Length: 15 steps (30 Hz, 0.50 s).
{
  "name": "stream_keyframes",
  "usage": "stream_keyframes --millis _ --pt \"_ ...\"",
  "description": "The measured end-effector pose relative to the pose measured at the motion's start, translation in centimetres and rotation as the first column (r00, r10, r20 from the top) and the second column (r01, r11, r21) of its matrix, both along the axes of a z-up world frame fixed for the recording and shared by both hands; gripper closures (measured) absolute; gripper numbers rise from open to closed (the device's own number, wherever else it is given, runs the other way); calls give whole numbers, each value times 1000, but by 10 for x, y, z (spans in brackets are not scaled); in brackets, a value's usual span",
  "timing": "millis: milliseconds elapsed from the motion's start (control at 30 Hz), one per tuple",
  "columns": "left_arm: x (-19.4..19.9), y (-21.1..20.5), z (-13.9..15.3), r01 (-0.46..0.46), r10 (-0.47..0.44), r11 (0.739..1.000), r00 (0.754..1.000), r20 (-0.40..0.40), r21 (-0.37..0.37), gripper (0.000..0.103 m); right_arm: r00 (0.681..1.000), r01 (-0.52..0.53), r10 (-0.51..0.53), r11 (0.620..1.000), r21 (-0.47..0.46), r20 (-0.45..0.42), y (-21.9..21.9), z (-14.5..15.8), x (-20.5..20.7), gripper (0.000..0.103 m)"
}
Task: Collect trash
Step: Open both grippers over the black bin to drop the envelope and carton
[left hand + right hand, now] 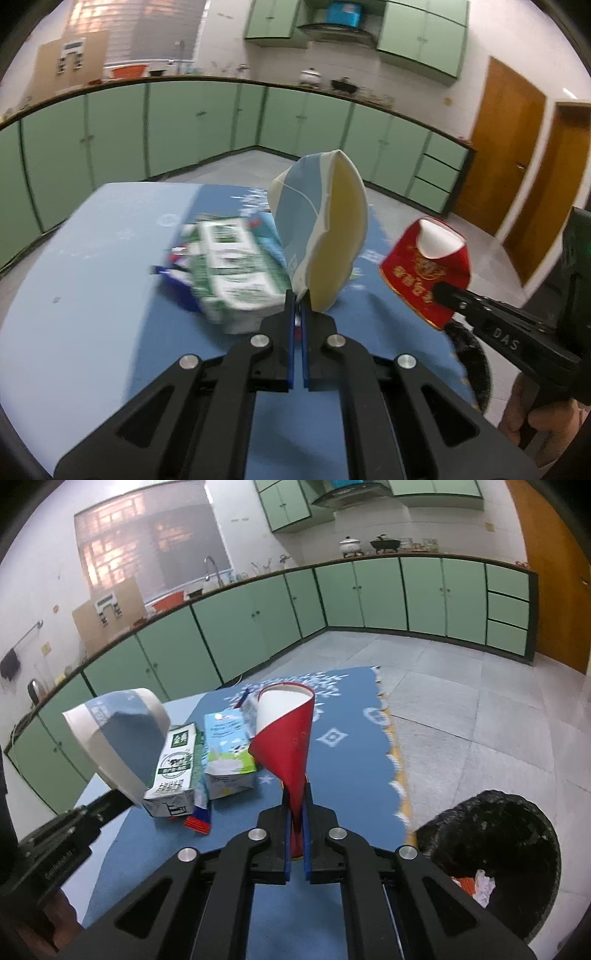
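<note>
My left gripper [297, 295] is shut on the rim of a squashed blue-and-white paper bowl [317, 229] with a yellow inside, held up over the table. The right wrist view shows that bowl [118, 738] at the left. My right gripper [297, 788] is shut on a flattened red paper cup [291, 738] with a white inside. From the left wrist view the red cup [428, 273] hangs beyond the table's right edge. A green-and-white milk carton [173, 771] and a blue one [229, 757] lie on the blue tablecloth [351, 757].
A bin lined with a black bag [498, 849] stands on the floor right of the table, with scraps inside. A small red-and-blue wrapper [199, 818] lies by the cartons. Green kitchen cabinets [240, 620] line the far walls. A person's hand [535, 413] holds the right gripper.
</note>
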State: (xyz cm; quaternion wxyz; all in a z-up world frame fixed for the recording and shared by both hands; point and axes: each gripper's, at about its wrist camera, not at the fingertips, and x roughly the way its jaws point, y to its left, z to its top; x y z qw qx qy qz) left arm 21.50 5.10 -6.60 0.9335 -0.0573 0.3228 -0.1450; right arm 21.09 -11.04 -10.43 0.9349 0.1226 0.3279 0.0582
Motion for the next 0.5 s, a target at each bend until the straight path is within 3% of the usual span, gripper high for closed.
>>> stream_keyframes --millis 267,500 --pt "-17 -78 -5 162 -163 987 987 -11 -16 101 988 155 -155 988 -21 5 -70 5 -50 98" --pt "-31 -169 -17 324 -325 946 945 -36 -18 101 947 314 -318 946 -80 -37 -146 -8 -92 98"
